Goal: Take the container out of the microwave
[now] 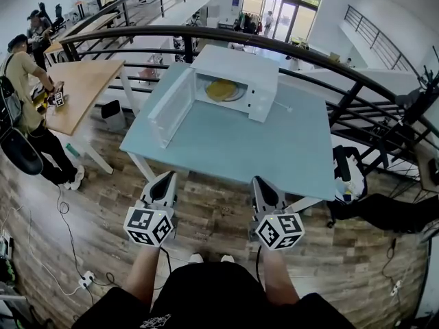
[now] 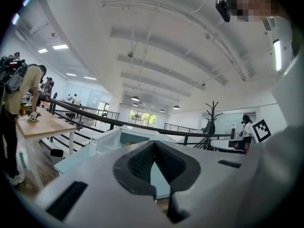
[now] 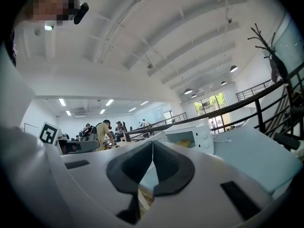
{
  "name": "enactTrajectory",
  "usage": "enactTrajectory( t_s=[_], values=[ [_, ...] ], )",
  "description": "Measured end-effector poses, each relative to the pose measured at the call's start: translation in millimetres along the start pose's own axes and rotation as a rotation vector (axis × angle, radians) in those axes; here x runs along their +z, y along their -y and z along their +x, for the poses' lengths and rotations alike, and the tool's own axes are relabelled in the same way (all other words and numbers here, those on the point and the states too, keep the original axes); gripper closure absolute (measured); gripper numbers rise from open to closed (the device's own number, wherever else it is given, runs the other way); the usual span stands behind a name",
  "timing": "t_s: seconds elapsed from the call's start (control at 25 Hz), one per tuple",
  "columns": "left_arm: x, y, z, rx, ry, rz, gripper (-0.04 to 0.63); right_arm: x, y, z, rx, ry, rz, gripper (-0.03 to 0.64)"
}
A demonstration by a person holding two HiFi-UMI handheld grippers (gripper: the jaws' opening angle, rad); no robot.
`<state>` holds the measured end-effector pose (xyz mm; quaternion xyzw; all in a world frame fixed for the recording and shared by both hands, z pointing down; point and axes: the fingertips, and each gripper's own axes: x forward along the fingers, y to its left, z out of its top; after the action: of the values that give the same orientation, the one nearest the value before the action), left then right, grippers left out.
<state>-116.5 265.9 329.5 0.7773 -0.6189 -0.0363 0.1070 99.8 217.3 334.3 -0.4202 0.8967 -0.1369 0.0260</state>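
**Item 1. Container, round, shallow, yellow** [image 1: 221, 89]. It sits inside the cavity of the white box-shaped microwave oven [image 1: 233, 60], on what looks like the turntable. It is also visible as a yellow patch through the opening in the right gripper view [image 3: 185, 143]. Material and contents cannot be made out at this range.
Handling, as judged: probably light and stiff, with a smooth wall that may slide under the pads. If anything is in it, keep it level. The best hold is likely the near rim, the edge facing the opening, pinched between the jaws. The cavity roof leaves little room above.

**Item 2. Microwave door, white, hinged on the left** [image 1: 171, 105]. It is swung fully open, so access is clear.

**Item 3. Table top, pale blue-grey, rectangular** [image 1: 274, 149]. It carries the microwave at its far edge, and the near part is bare.

**Item 4. Left gripper** [image 1: 167, 177]. It is held low in front of the person, over the wooden floor and well short of the table edge. Its jaws are closed tip to tip with nothing between them, as seen in its own view [image 2: 153, 144].

**Item 5. Right gripper** [image 1: 260, 182]. It is held beside the left one, equally far back and pointing level. Its jaws are pressed together and empty [image 3: 152, 144].

**Status:** the container is untouched and the approach has not begun. Both claws need to open before a reach.
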Motion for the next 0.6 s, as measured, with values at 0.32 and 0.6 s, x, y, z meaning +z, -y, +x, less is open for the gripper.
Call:
enactTrajectory(
  t_s=[0.32,0.6],
  values=[
    [2,-9,-3,-0.037,0.004,0.013,0.588,0,-10,5,-0.018,0.017,-0.001,0.609],
    [0,-21,-9,-0.056,0.0,0.018,0.588,-5,-23,4,-0.036,0.025,-0.017,0.611]
  ],
)
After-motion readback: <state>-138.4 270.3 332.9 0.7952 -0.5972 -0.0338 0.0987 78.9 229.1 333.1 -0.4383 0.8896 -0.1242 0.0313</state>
